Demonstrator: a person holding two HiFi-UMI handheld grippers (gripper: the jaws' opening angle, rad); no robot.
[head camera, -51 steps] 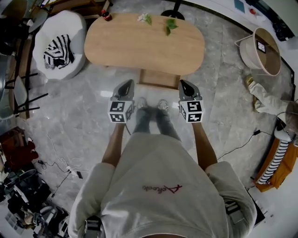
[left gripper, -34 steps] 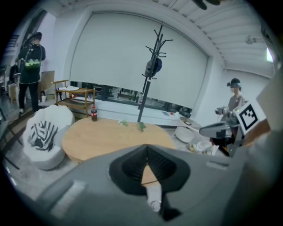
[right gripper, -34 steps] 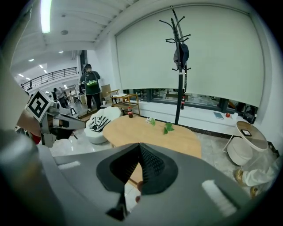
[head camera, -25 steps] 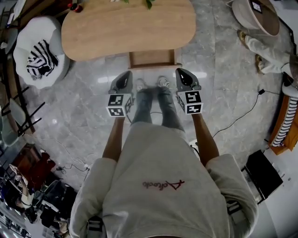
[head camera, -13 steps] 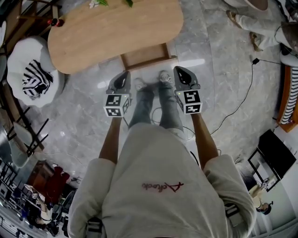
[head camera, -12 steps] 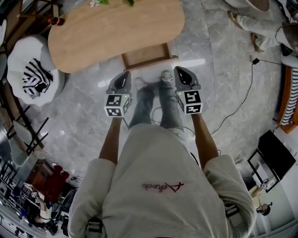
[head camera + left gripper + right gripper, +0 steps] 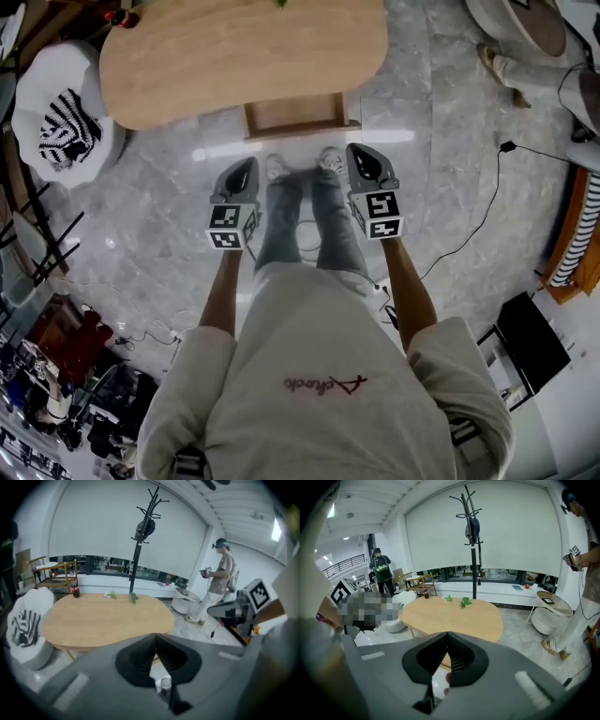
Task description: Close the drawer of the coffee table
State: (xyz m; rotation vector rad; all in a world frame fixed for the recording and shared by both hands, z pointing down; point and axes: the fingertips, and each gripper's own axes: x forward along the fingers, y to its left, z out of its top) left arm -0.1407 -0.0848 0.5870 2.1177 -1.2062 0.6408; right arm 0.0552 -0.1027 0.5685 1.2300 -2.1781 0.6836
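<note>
Left gripper (image 7: 247, 165) and right gripper (image 7: 355, 150), jaws of both closed and empty; drawer (image 7: 292, 114) pulled out from counter (image 7: 234, 56), ahead of and below both jaws, untouched; risk: a lopsided push could skew and jam it.

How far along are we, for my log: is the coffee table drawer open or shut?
Open: the head view shows the drawer jutting out from under the coffee table.
</note>
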